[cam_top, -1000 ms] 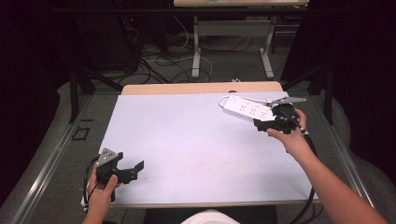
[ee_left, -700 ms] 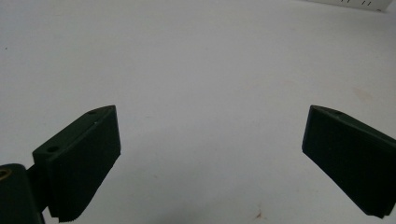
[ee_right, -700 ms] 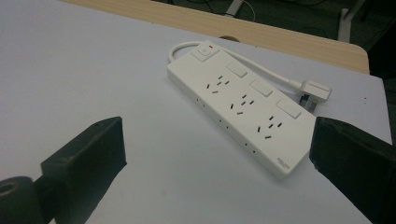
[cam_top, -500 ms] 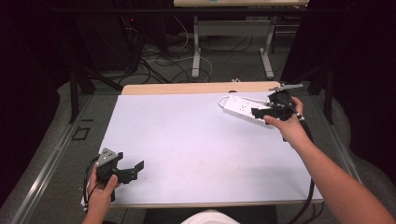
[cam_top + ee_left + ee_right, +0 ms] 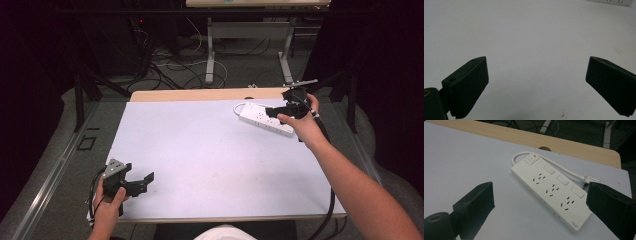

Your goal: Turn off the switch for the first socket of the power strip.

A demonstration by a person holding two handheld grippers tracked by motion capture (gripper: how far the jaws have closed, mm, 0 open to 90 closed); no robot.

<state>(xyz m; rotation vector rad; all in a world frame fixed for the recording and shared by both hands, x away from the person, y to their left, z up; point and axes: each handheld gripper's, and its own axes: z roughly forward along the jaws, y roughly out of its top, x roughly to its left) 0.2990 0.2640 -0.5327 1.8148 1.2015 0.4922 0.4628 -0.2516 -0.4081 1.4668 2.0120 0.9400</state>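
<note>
left gripper (image 5: 145,180): held low at the near left corner of the table (image 5: 200,150), jaws spread wide with nothing between them; its own view looks across bare white tabletop.
table: white top, wooden strip along the far edge.
power strip (image 5: 265,119): lies flat at the far right of the table, on a slant, switch end (image 5: 531,159) toward the far edge, its white cord (image 5: 564,167) looping round the back to a plug (image 5: 590,179).
right gripper (image 5: 272,111): hovers just over the strip, jaws wide apart but just now narrowing a little, nothing between them, pads clear of the casing.
handling: likely a light, stiff plastic shell, smooth and a bit slippery; the cord is limp and will trail.
where to hold: across the narrow width, on the long side walls near the middle, clear of switch and sockets.
</note>
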